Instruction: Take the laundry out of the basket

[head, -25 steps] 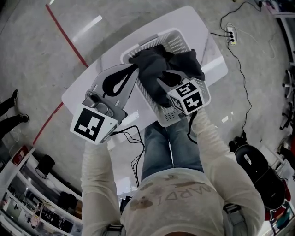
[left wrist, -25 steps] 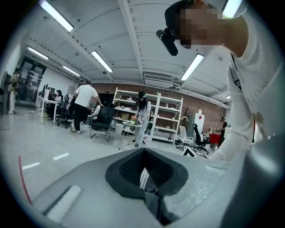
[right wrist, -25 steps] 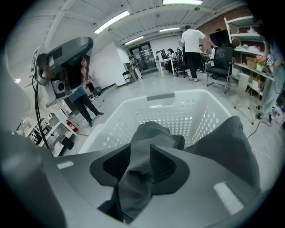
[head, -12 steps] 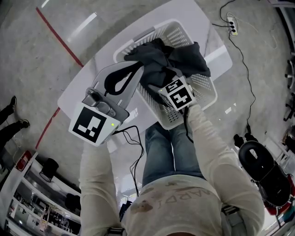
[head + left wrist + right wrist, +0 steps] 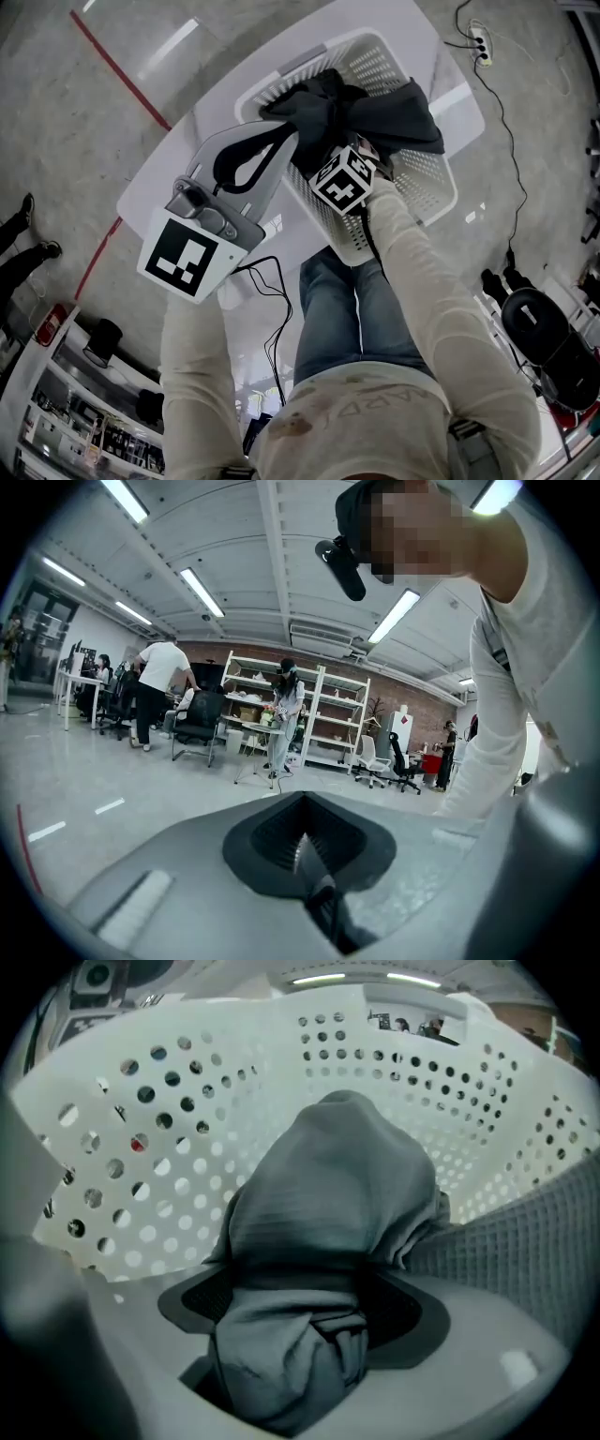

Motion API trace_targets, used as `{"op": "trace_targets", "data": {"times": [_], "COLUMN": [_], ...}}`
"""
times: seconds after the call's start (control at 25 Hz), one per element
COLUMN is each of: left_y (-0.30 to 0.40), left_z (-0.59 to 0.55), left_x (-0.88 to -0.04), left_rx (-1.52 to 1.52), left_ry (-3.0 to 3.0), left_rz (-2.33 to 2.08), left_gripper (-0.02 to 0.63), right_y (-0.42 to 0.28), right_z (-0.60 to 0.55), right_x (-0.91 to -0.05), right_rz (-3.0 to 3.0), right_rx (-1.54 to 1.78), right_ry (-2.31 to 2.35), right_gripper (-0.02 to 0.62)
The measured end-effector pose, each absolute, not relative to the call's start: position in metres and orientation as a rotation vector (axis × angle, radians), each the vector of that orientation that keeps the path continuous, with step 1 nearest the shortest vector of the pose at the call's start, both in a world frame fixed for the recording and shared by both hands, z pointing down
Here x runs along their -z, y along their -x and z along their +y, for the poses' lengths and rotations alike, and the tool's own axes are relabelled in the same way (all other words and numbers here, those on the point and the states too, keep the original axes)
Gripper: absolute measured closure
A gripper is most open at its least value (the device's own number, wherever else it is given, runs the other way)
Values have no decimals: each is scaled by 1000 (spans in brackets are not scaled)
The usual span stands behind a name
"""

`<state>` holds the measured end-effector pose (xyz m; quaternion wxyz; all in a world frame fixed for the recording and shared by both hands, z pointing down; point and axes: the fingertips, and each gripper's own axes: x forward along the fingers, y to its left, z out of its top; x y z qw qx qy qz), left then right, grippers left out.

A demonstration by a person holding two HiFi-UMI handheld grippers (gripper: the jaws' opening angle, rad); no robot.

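Jaws of my right gripper (image 5: pixel 300 1321), just opened wide, straddle the dark garment (image 5: pixel 380 117) running 6-to-12 o'clock in the basket (image 5: pixel 429 192); my left gripper (image 5: pixel 287 141) pinches its 9 o'clock edge.

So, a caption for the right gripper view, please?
Right gripper, jaws just opened wide around a grey garment in the white basket.

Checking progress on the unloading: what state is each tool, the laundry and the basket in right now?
left tool: shut on an edge of the laundry.
right tool: open, jaws just opened wide, laundry bunched between them, not pinched.
laundry: heaped in the basket, part draped over its rim.
basket: upright on the table, not emptied.
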<state>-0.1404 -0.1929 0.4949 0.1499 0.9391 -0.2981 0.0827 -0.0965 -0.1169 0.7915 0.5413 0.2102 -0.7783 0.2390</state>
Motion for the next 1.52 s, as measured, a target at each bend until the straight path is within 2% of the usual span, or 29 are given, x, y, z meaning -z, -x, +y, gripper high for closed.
{"op": "trace_targets", "data": {"times": [0.12,0.24,0.4,0.52,0.76,1.0,1.52], "left_y": [145,151,158,160,163,160,147], "left_z": [-192,-192,-191,-189,-186,-185,-180], "left_x": [-498,-501,-504,-504,-498,-483,-396], "left_rx": [-235,-228,-226,-232,-234,-218,-173], "left_ry": [-2689,-2674,-2662,-2661,-2657,-2670,-2681], "left_rz": [-862,-881,-901,-911,-937,-974,-1125], "left_gripper": [606,606,606,606,606,606,606], "right_y": [98,97,95,97,97,98,93], "right_z": [-118,-125,-134,-134,-136,-134,-134], "right_x": [-806,-814,-812,-810,-777,-715,-543], "right_rz": [-1801,-1781,-1773,-1784,-1920,-2091,-2446], "right_rx": [-436,-324,-279,-318,-539,-627,-589], "right_ry": [-463,-482,-505,-494,-568,-649,-704], "right_gripper": [151,188,389,439,462,463,465]}}
